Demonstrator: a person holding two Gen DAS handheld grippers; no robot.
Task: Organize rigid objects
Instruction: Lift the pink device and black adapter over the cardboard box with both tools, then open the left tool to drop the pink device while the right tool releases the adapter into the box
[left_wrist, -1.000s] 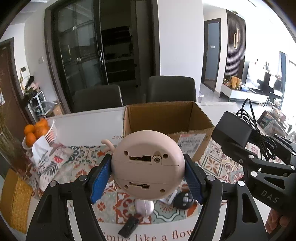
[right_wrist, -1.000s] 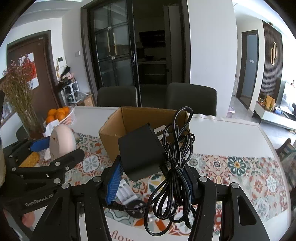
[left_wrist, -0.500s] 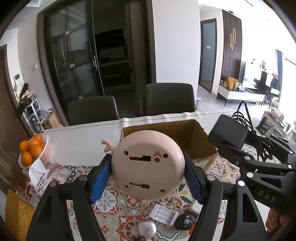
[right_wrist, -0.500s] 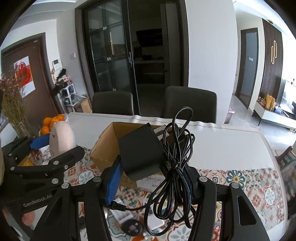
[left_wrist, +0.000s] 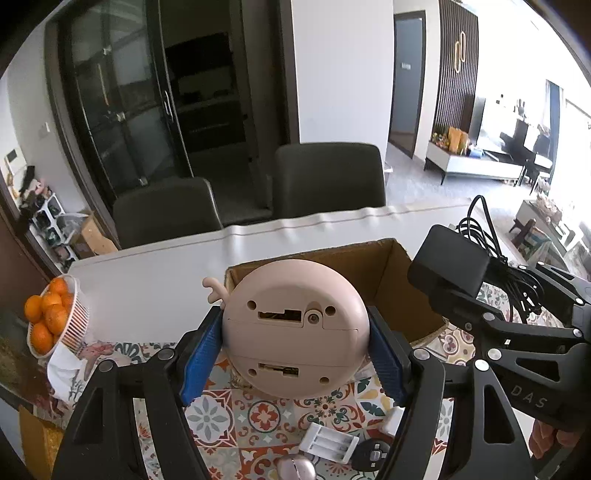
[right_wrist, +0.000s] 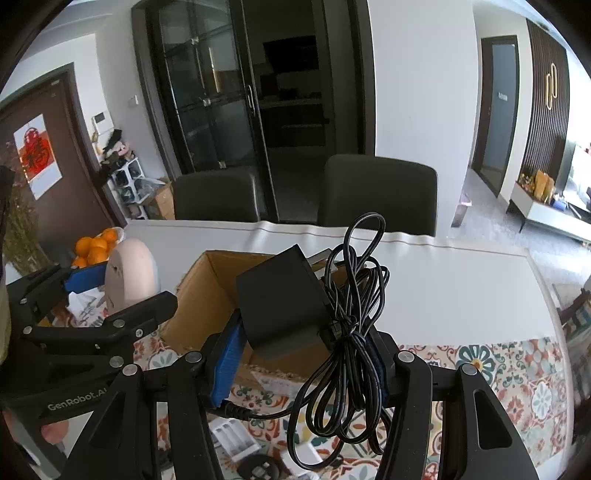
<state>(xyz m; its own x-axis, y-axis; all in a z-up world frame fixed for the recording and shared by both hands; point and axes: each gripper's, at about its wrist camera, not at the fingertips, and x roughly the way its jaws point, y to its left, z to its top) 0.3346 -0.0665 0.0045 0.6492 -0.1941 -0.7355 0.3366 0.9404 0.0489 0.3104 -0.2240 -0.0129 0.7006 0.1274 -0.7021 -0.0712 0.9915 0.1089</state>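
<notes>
My left gripper (left_wrist: 293, 354) is shut on a round pink gadget (left_wrist: 295, 328) with a small antler, held in the air at the near left edge of an open cardboard box (left_wrist: 391, 273). My right gripper (right_wrist: 303, 354) is shut on a black power adapter (right_wrist: 282, 302) with its bundled black cable (right_wrist: 347, 332), held above the box's near side (right_wrist: 207, 295). Each gripper shows in the other's view: the right one with the adapter (left_wrist: 450, 266), the left one with the pink gadget (right_wrist: 131, 273).
On the patterned mat below lie a white battery holder (left_wrist: 328, 441), a round black remote (left_wrist: 373, 452) and a small pink object (left_wrist: 295, 469). A white basket of oranges (left_wrist: 51, 317) stands at the left. Two dark chairs (left_wrist: 328, 177) stand behind the white table.
Both grippers have risen and moved forward toward the box with their objects still held. The loose items on the mat now sit lower in view.
</notes>
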